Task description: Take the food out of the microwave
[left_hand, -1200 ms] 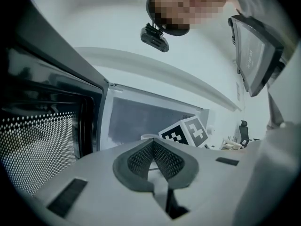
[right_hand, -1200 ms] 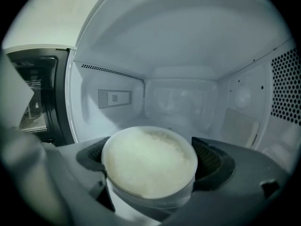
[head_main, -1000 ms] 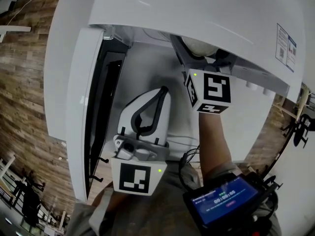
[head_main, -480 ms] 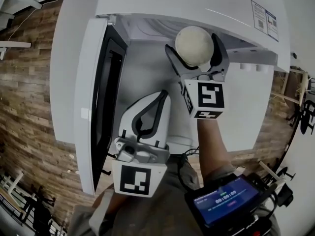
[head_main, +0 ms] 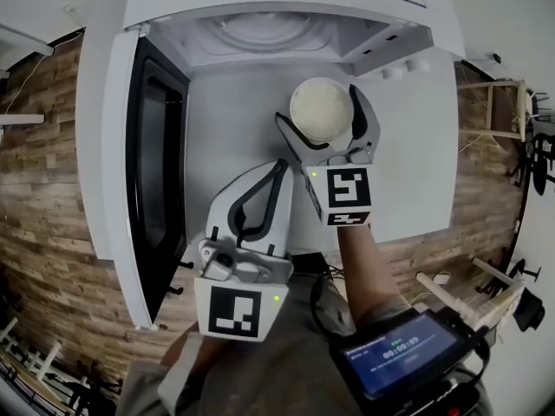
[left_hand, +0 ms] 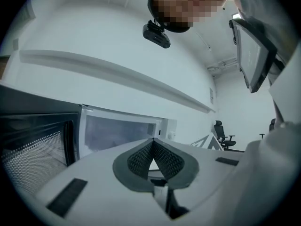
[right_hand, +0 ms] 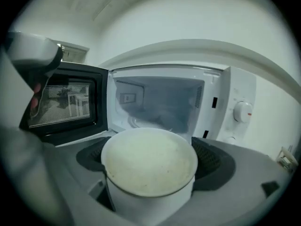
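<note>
A white cup of pale food (head_main: 321,109) (right_hand: 148,166) sits between the jaws of my right gripper (head_main: 324,120) (right_hand: 149,160), which is shut on it. The cup hangs in front of the white microwave (head_main: 286,7) (right_hand: 235,112), outside its empty cavity (head_main: 260,37) (right_hand: 157,105). The microwave door (head_main: 143,163) (right_hand: 66,105) stands wide open to the left. My left gripper (head_main: 264,185) (left_hand: 153,160) is shut with nothing in it, lower and to the left of the cup, pointing toward the microwave.
The microwave stands on a white surface (head_main: 416,154). Wood-plank floor (head_main: 43,189) shows at both sides. Knobs (right_hand: 241,111) sit on the microwave's right panel. A device with a lit screen (head_main: 395,354) hangs at my chest. An office chair (left_hand: 221,133) stands far off.
My right gripper has drawn the cup out of the microwave cavity and toward me. The view has shifted so the open cavity now shows empty. The left gripper stayed put.
</note>
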Demonstrator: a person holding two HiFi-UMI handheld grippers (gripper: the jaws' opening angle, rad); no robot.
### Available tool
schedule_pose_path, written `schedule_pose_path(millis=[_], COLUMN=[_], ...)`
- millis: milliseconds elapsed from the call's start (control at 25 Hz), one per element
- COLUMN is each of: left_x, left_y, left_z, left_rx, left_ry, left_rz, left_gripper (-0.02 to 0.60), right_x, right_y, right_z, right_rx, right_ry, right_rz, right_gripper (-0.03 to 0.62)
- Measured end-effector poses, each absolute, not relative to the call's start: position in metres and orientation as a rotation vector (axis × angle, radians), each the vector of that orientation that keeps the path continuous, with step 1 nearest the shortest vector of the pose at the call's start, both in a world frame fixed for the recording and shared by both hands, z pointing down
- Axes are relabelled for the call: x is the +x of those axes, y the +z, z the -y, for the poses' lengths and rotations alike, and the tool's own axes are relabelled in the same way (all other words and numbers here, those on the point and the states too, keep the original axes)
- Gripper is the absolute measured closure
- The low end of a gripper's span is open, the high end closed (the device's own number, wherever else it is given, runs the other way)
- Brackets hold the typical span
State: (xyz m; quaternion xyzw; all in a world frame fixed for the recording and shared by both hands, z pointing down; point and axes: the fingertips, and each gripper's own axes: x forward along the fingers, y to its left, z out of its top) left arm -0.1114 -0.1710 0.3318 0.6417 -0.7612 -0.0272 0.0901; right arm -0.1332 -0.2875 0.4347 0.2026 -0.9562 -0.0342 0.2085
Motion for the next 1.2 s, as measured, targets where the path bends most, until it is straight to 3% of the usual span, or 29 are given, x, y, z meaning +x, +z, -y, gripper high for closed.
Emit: schedule_pose_path(millis=[520,1200], left_x=[-0.044,-0.039], left_y=[0.326,0.333], left_z=[0.163,0.152], left_rx=[1.89,1.83], left_ry=[-0.008,0.037], left_rz=[2.292,2.33], left_gripper=[0.575,0.575], right_x=[-0.043,-0.023], right_y=[0.475,0.52], right_z=[0.282,0.28], right_rx=[0.521,0.443], right_ry=[-0.055,0.002], right_rz=[2.617,2.508], right_gripper=[0.049,0.049])
